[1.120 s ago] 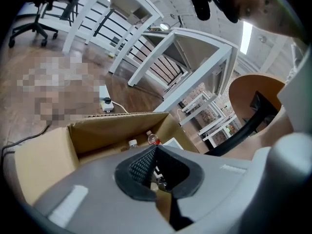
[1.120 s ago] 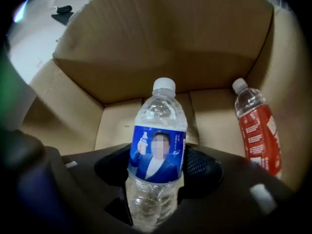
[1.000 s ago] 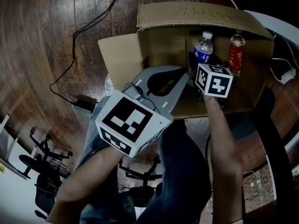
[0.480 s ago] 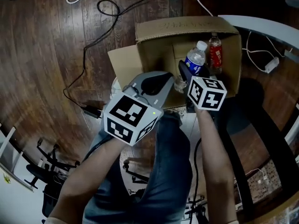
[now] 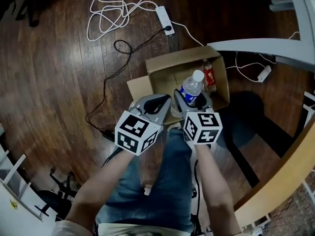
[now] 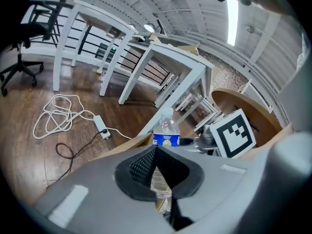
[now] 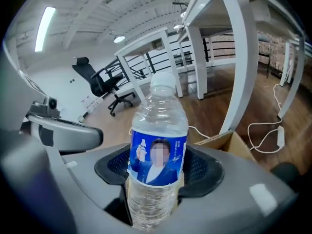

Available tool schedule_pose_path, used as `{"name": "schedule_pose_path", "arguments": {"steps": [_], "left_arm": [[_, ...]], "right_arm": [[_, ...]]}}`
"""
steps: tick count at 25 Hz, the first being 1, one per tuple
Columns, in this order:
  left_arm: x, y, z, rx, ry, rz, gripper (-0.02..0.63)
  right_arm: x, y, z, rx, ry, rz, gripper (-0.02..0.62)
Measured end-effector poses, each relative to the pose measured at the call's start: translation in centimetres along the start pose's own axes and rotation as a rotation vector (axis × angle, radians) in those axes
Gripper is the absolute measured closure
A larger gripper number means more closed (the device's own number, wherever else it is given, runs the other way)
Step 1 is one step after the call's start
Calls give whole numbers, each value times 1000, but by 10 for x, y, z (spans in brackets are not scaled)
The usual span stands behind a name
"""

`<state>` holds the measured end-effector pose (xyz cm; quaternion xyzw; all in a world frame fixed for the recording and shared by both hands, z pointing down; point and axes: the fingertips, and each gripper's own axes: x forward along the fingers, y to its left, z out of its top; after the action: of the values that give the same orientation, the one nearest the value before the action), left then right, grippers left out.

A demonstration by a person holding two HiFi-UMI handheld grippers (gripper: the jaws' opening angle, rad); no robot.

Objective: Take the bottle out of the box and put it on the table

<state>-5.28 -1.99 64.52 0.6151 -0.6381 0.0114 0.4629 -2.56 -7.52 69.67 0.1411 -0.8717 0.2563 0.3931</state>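
Clear plastic water bottle with blue label and white cap (image 5: 190, 88) out of the brown cardboard box (image 5: 170, 65), not on any table.
Box open on the floor, holding one small red-labelled plastic bottle (image 5: 209, 76) near its far right corner. Blue-labelled bottle held upright in the air over the box's near edge. Right gripper (image 7: 159, 172) clamped on its lower body, one pad each side. Left gripper (image 6: 157, 152) just beside it, jaws together, nothing between them. Surface: dark wooden floorboards (image 5: 59, 73). Room: white-framed table (image 5: 261, 45) beyond the box, curved pale wooden tabletop edge (image 5: 283, 173) at the person's right, black office chair (image 7: 102, 84). White power strip (image 5: 164, 19) with looped white cable (image 5: 110, 11); thin black cable (image 5: 106, 90) left of box.
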Motion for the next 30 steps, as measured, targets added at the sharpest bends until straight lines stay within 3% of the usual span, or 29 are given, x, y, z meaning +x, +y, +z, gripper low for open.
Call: {"name": "schedule_pose_path", "arguments": {"steps": [9, 16, 20, 30], "left_arm": [[-79, -70, 59, 61, -40, -51, 609], [-129, -133, 128, 178, -136, -105, 609], [-162, -174, 160, 198, -205, -132, 609], [-194, -303, 216, 366, -288, -341, 609]], "right_arm": [[-123, 69, 70, 39, -92, -17, 313], [-214, 96, 133, 2, -251, -85, 313], [-271, 109, 159, -20, -343, -119, 311], [-414, 89, 217, -59, -603, -307, 310]]}}
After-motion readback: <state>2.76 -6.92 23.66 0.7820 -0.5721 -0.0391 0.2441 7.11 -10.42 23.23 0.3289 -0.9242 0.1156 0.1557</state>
